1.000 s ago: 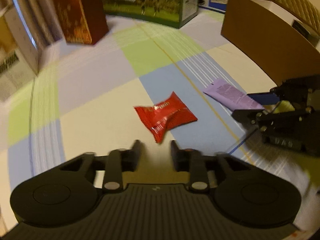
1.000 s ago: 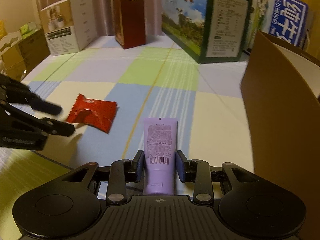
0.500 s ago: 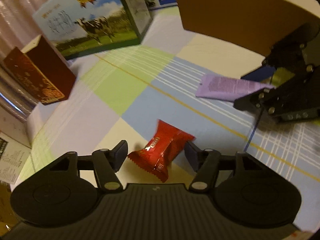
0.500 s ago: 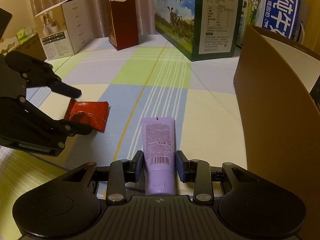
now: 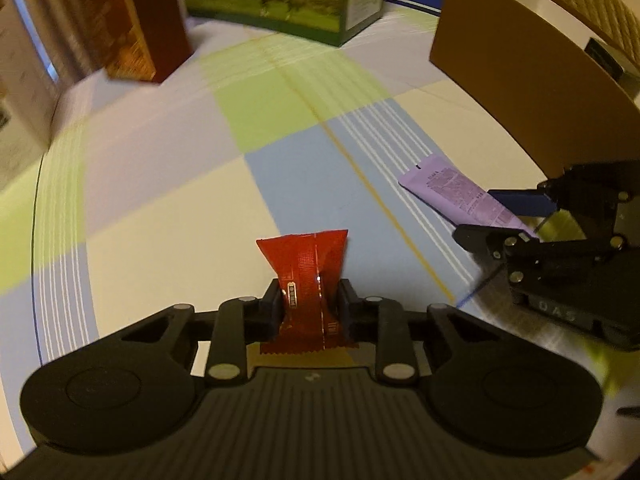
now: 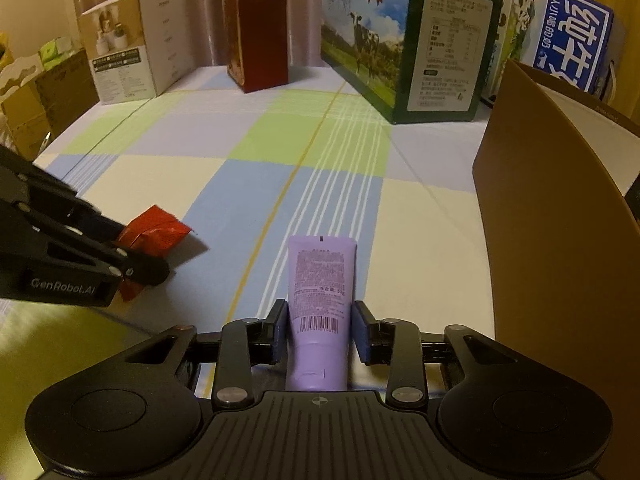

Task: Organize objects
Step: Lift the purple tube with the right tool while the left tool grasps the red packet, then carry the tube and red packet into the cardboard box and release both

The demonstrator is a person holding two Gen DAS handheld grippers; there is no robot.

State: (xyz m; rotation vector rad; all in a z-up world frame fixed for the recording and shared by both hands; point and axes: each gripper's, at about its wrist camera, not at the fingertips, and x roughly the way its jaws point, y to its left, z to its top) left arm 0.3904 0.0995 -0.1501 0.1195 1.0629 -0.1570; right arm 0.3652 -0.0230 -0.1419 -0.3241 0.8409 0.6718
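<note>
A red snack packet [image 5: 304,264] sits pinched at its middle between the pads of my left gripper [image 5: 308,300], whose jaws are closing on it just above the checked cloth [image 5: 168,216]. In the right wrist view the same packet [image 6: 154,232] pokes out past the left gripper's fingers [image 6: 136,268] at the left edge. A purple tube [image 6: 320,272] lies lengthwise in my right gripper [image 6: 320,324], shut on its lower part near the barcode. The tube [image 5: 456,192] and right gripper [image 5: 520,220] show at the right of the left wrist view.
A tall brown box [image 6: 560,240] stands close on the right. At the back stand a green milk carton [image 6: 400,48], a blue carton [image 6: 572,40], a dark red box [image 6: 260,40] and a white box [image 6: 132,48]. Cardboard boxes [image 6: 36,92] sit beyond the far left edge.
My left gripper spread its jaws around the red packet, then closed on it, squeezing its middle. The right gripper kept still with the purple tube.
</note>
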